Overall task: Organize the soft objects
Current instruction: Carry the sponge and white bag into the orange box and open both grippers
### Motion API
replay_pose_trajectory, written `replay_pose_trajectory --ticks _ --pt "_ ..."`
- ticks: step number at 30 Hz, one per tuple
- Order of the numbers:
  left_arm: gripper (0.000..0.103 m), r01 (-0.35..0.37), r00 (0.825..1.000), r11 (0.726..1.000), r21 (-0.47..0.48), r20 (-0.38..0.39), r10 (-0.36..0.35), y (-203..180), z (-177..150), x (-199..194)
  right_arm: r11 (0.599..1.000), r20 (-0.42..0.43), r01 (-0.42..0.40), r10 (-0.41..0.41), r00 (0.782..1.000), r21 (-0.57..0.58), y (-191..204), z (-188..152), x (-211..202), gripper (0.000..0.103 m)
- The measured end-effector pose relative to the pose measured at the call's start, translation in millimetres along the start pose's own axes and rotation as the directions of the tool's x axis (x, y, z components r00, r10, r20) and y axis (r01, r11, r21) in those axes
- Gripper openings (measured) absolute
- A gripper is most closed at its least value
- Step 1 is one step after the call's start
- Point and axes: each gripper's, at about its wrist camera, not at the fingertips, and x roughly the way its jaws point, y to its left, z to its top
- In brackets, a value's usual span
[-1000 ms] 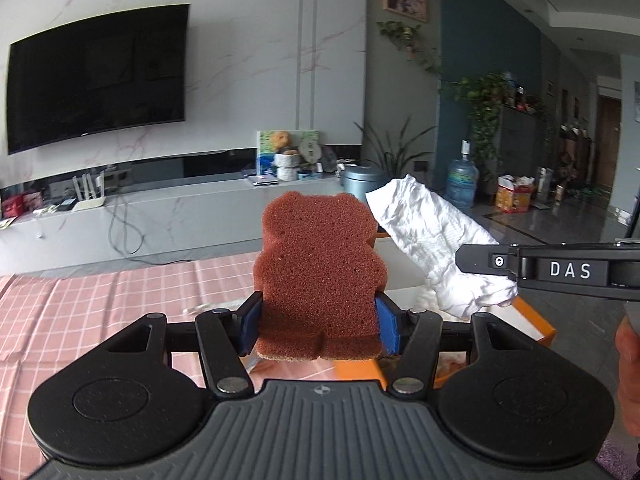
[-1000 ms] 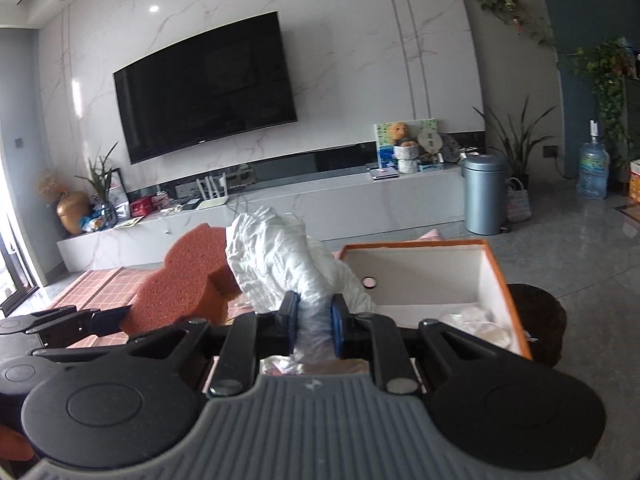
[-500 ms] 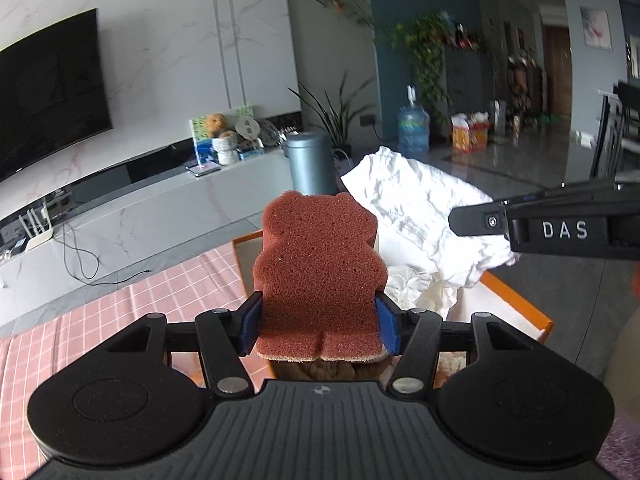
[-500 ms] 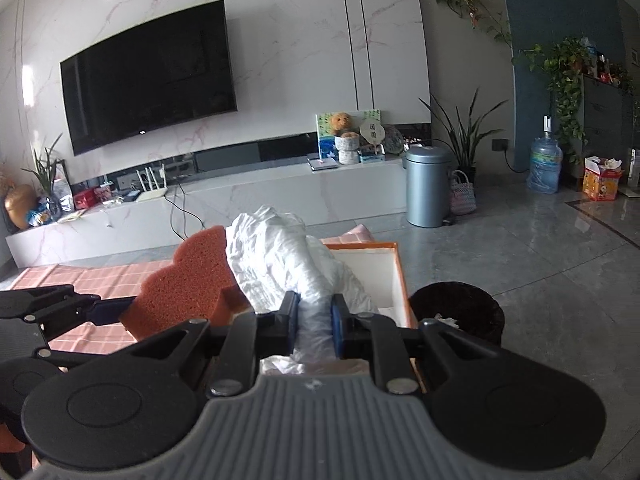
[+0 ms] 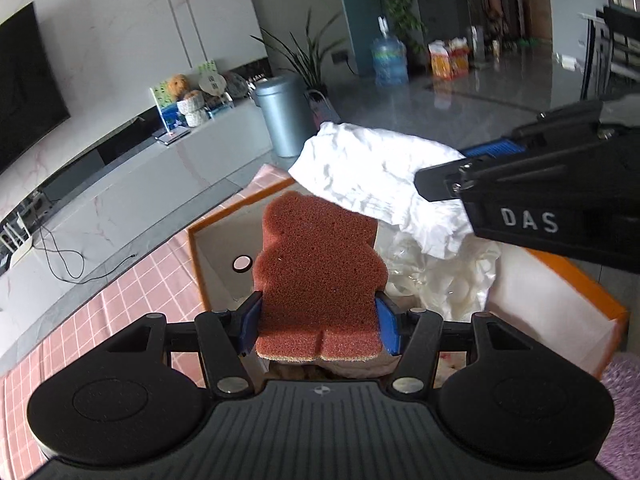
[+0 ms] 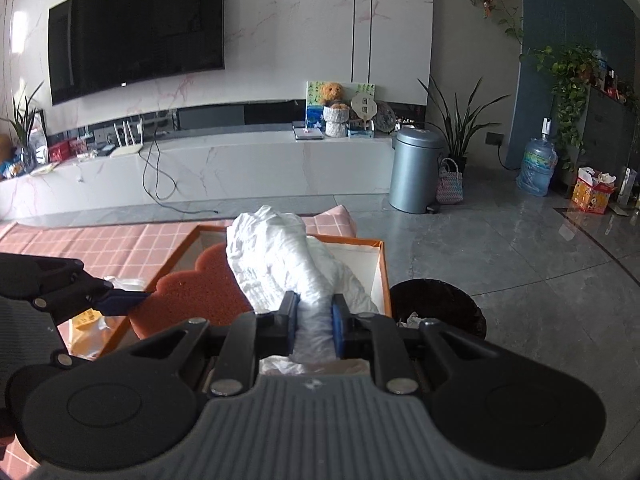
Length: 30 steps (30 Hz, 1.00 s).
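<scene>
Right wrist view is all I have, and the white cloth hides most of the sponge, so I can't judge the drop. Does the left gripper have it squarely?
Observer: Yes. The left gripper clamps the bear-shaped sponge by its lower sides between both blue pads.
Operator: Is the box under it free?
Observer: Partly. The orange-rimmed box looks bare near its round hole, but crumpled clear plastic lies inside, below the white cloth.
</scene>
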Motion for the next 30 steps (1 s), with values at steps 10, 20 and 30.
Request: replay_pose_trajectory --ticks 10,20,30 --pt "0.066 0.061 0.996 0.995 0.08 -0.063 -0.056 -6 2 27 0.999 -0.111 0.012 -0.018 0.994 -0.05 -7 4 43 0.017" --pt "0.075 0.088 0.986 0.993 0.079 -0.146 -0.076 -6 3 48 0.992 -0.205 0.014 -0.04 0.978 -0.129 3 6 71 0.019" --pt "0.092 0.091 0.981 0.99 0.109 -0.181 -0.071 -6 2 48 0.986 -0.268 0.01 -0.055 0.962 -0.166 8 6 88 0.025"
